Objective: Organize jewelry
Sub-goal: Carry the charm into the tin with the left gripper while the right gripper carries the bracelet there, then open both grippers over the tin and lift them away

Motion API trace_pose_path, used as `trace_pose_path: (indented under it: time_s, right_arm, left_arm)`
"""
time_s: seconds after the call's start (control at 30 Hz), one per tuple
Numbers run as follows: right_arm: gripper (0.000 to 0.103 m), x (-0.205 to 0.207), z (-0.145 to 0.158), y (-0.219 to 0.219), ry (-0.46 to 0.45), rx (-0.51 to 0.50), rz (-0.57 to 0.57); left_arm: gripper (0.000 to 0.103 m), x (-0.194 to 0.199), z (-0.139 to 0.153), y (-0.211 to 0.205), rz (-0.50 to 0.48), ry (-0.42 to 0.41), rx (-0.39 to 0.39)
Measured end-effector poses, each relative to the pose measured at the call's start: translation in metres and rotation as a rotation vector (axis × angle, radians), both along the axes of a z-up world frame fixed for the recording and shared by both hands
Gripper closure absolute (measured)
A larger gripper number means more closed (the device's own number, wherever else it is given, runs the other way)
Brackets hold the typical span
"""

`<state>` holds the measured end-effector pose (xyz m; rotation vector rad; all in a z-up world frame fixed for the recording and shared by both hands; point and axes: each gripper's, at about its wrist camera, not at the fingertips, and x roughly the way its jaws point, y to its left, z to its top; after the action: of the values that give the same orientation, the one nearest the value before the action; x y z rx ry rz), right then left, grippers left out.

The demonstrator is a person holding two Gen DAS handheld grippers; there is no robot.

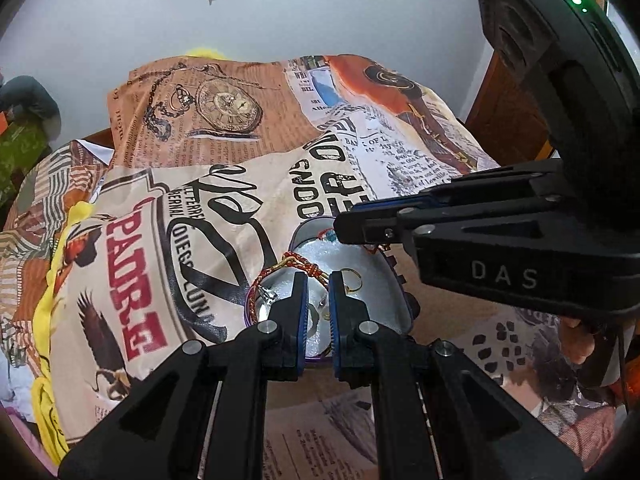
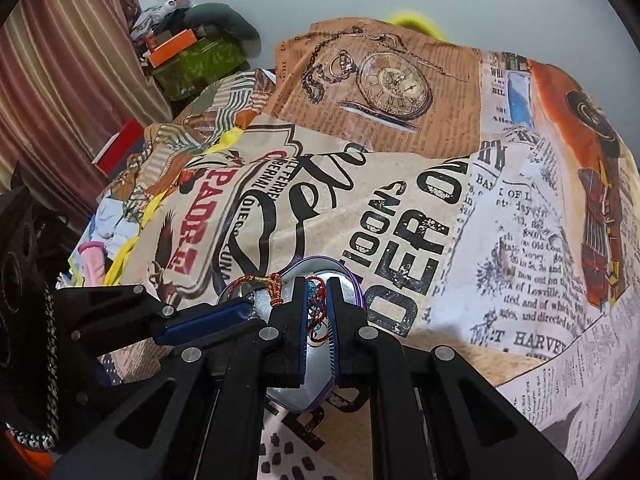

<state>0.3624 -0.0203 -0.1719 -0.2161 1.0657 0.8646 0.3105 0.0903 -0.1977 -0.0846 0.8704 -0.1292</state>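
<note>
Both wrist views look forward and down along their own jaws, close over the tin [image 1: 352,280] [image 2: 320,360]. The left views it from the left, the right from the right; both share the printed cloth [image 1: 240,152] [image 2: 400,180].

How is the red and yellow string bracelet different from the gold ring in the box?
The bracelet is braided red-and-yellow thread; the ring is plain shiny gold metal. The bracelet is a much bigger loop than the ring. The bracelet drapes over the rim of the box, while the ring lies wholly inside on the white lining. Both are round loops you wear.
</note>
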Motion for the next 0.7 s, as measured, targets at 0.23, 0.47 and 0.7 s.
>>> trace_pose_path:
  time_s: [0.23, 0.47, 0.7]
  right_arm:
    - [0.093, -0.002, -0.001, 0.002, -0.007, -0.04, 0.006]
    - [0.081, -0.019, 0.018, -0.008, -0.097, -0.03, -0.011]
    - [0.077, -0.051, 0.053, -0.023, -0.232, -0.023, -0.012]
  left_arm:
    - [0.094, -0.005, 0.005, -0.001, 0.014, -0.004, 0.034]
    - [0.091, -0.023, 0.022, 0.006, 0.056, -0.031, 0.006]
    - [0.091, -0.05, 0.055, 0.012, 0.088, -0.087, -0.009]
